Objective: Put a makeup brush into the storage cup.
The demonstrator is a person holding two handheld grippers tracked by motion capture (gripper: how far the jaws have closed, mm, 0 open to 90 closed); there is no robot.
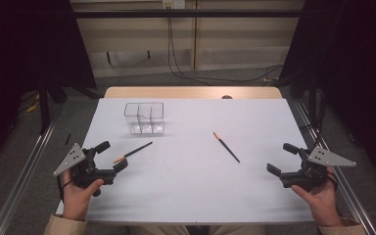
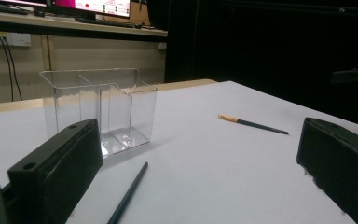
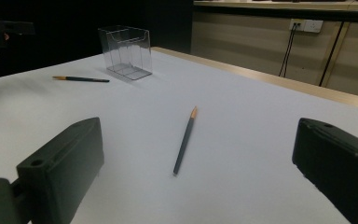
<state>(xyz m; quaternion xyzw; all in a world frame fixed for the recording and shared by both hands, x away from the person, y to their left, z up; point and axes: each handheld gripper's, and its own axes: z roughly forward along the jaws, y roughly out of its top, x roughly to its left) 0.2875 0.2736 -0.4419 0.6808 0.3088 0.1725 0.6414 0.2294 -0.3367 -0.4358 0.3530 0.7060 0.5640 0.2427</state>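
We see a white rectangular table (image 1: 191, 186) with 2 handheld tools at its near edge. The left gripper (image 1: 108, 157) sits at about 8 o'clock from the table's middle, its jaws spread wide with nothing between them; in the left gripper view the same jaws stand far apart, flanking bare tabletop. The right gripper (image 1: 280, 158) sits at about 4 o'clock, its jaws likewise spread and holding nothing. Just beside the left gripper's tips lies a thin dark pencil with an orange end (image 1: 133, 152), stretching toward 2 o'clock, orange end nearest the gripper; we cannot tell whether it touches the lower jaw. A second slim dark pencil with an orange tip (image 1: 226, 147) lies flat right of the table's middle, at about 10 o'clock from the right gripper and well apart from it, its orange tip pointing to 11 o'clock. A clear plastic box divided into compartments (image 1: 144, 118) stands upright at 11 o'clock from the middle, apart from both pencils.
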